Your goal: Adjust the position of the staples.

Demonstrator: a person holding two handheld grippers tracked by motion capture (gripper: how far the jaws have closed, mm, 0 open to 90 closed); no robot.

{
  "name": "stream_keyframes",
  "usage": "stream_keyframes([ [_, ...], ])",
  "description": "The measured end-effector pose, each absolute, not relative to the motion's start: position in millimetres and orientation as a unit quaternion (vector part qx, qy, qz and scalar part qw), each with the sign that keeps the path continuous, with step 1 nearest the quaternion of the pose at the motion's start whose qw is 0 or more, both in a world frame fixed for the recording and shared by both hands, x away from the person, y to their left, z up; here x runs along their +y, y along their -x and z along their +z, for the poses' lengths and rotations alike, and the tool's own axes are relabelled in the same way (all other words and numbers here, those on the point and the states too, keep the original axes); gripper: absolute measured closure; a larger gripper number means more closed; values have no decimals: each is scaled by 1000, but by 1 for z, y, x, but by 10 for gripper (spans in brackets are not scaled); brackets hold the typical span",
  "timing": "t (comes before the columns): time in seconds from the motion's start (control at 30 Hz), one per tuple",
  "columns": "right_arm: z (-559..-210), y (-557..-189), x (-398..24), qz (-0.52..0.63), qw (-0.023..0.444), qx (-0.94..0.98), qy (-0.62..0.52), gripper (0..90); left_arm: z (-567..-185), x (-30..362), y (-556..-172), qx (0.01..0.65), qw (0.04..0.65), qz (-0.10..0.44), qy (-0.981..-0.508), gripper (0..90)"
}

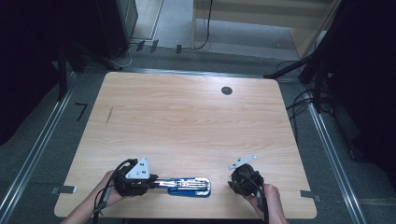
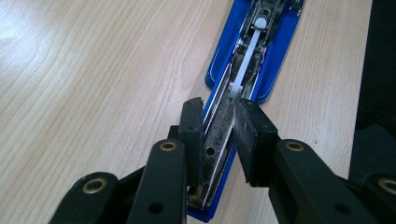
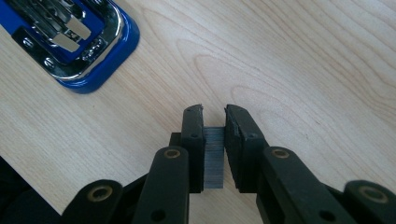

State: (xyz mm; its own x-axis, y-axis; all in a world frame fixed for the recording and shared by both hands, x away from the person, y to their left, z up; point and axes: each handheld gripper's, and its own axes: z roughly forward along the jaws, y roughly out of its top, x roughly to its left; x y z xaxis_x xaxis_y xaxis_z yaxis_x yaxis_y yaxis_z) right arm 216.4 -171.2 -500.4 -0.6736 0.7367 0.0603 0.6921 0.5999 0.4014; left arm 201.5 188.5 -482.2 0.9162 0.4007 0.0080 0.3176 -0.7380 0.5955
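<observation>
Blue stapler [image 2: 254,51] lies opened, our left gripper [image 2: 218,109] clamping its magazine steady while our right gripper [image 3: 214,114], just beside, pinches a staple strip [image 3: 214,156] for loading.

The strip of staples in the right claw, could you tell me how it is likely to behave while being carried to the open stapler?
The staple strip looks thin and finely ribbed, so it is probably light but brittle and may snap into pieces if squeezed harder or bent. The right claw grips its flat sides, so it likely won't slip. Resting flat-sided, it should not roll on the table.
</observation>
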Motion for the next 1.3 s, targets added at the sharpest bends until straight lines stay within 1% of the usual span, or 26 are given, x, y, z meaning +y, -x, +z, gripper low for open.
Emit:
stream_keyframes([
  [0.57, -492, -216, -171, 222, 53, 898, -377, 796, -482, 188, -202, 191, 306, 69, -930, 739],
  [1.3, -483, -224, -156, 240, 55, 910, -333, 796, -482, 189, -202, 191, 307, 68, -930, 739],
])
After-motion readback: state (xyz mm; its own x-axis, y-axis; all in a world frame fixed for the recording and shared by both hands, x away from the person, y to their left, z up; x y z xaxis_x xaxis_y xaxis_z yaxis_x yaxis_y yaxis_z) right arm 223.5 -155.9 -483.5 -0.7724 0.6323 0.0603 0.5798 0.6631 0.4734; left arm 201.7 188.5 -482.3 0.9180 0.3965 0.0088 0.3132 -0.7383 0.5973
